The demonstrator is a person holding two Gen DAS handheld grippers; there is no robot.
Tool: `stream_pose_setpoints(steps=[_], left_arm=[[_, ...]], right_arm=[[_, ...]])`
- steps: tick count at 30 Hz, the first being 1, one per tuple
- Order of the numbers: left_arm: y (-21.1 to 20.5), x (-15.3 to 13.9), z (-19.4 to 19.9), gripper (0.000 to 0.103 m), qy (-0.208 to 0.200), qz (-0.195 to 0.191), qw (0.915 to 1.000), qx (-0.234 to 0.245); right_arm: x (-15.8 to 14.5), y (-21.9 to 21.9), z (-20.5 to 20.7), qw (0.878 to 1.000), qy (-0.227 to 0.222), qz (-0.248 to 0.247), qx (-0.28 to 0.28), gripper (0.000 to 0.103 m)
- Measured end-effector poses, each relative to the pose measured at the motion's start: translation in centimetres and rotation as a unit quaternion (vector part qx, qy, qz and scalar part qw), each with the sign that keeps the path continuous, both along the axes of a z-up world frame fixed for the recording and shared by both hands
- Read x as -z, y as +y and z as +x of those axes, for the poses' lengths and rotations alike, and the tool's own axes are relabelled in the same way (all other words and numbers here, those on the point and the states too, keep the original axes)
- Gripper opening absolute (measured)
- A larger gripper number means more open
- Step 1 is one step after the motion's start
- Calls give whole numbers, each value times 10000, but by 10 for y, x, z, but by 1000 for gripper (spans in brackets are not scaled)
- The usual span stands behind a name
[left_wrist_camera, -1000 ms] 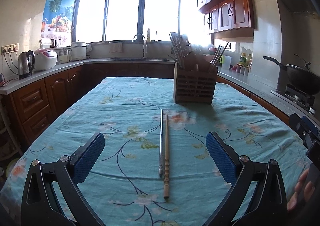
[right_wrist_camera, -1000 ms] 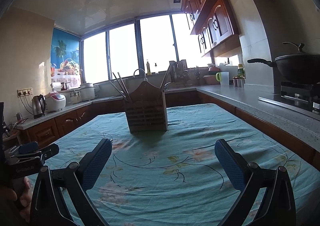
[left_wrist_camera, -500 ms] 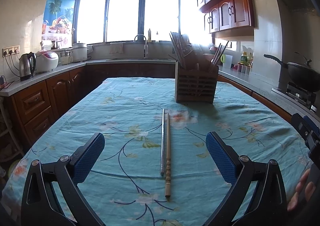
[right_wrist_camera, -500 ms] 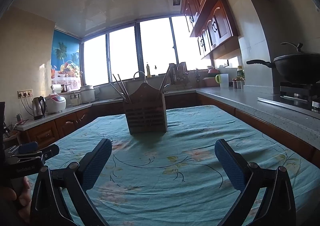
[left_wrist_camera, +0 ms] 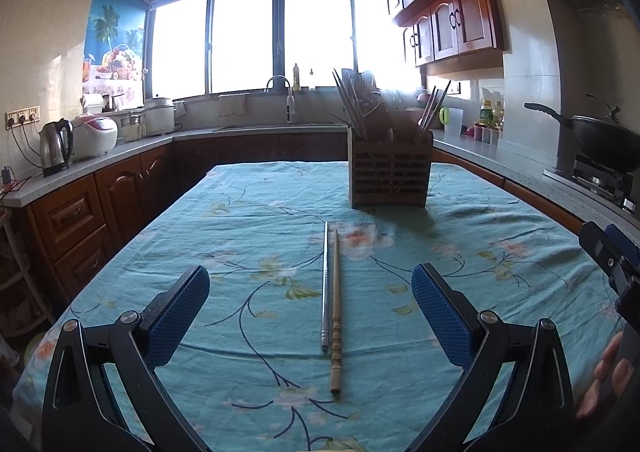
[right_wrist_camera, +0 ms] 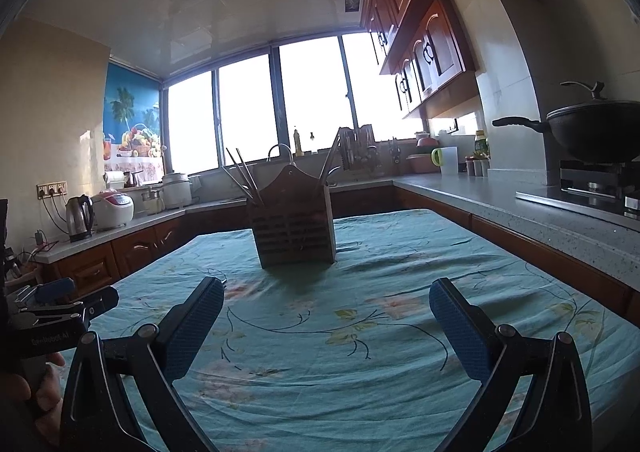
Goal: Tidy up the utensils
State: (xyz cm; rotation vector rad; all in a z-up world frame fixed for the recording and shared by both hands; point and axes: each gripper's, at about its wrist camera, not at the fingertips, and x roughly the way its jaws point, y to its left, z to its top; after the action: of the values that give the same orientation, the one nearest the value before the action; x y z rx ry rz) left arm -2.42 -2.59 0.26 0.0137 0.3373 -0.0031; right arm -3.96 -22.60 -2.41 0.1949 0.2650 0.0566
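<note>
Both grippers spread, nothing held.
We see two chopsticks (left_wrist_camera: pixel 331 304) mid-frame between left gripper (left_wrist_camera: pixel 310 308) pads; right gripper (right_wrist_camera: pixel 326 316) frames bare cloth.

The right gripper (right_wrist_camera: pixel 326 316) hangs over the floral tablecloth (right_wrist_camera: pixel 400 264) — jaws spread wide, nothing between them. Ahead stands a wooden utensil holder (right_wrist_camera: pixel 294 232) — chopsticks (right_wrist_camera: pixel 244 172) poking up.

Both wrist views look low across the tablecloth (left_wrist_camera: pixel 248 212) toward the windows; utensil holder (left_wrist_camera: pixel 390 180) shared at 12 o'clock.

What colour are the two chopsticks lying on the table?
One silver metal chopstick, one light wooden chopstick; clearest in the left wrist view.
</note>
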Motion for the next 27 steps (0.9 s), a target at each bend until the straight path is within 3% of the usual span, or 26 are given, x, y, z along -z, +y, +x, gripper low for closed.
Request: stream_pose_setpoints(steps=[27], left_arm=[[2,-1,1,103,5,37,9999,-131]], right_arm=[[-2,0,0,10000,12,66,-22,103]])
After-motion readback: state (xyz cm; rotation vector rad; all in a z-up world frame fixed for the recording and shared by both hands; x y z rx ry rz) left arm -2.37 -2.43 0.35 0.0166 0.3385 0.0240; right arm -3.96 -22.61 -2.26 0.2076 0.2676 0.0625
